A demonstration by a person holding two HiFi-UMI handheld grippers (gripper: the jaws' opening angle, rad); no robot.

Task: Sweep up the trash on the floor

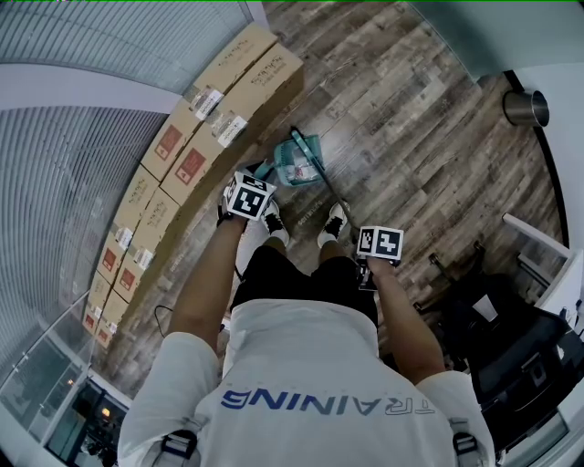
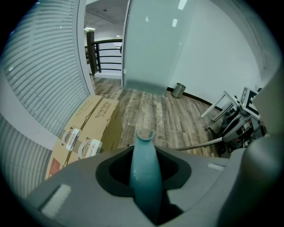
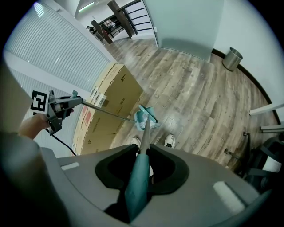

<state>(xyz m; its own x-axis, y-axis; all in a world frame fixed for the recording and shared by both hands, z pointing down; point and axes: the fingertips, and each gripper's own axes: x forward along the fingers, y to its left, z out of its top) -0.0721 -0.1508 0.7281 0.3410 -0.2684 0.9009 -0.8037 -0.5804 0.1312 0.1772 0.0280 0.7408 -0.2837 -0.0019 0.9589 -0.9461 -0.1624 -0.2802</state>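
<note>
The floor (image 1: 411,119) is wood-look plank in mixed grey and brown. Along one side runs a curved wall of horizontal slats (image 1: 82,182) - pale and evenly lit - with a row of labelled cardboard boxes (image 1: 210,119) lying end to end at its foot. A tall frosted glass panel (image 2: 151,44) stands beside a plain white wall (image 2: 222,53) edged with a dark baseboard (image 3: 253,82). A round metal bin (image 1: 526,108) sits near that wall. Beyond the panel is a black railing (image 2: 108,55) under a ceiling strip light (image 3: 86,6). White frame legs (image 1: 538,239) and dark furniture (image 1: 511,347) - too dim to identify - crowd the other side.
</note>
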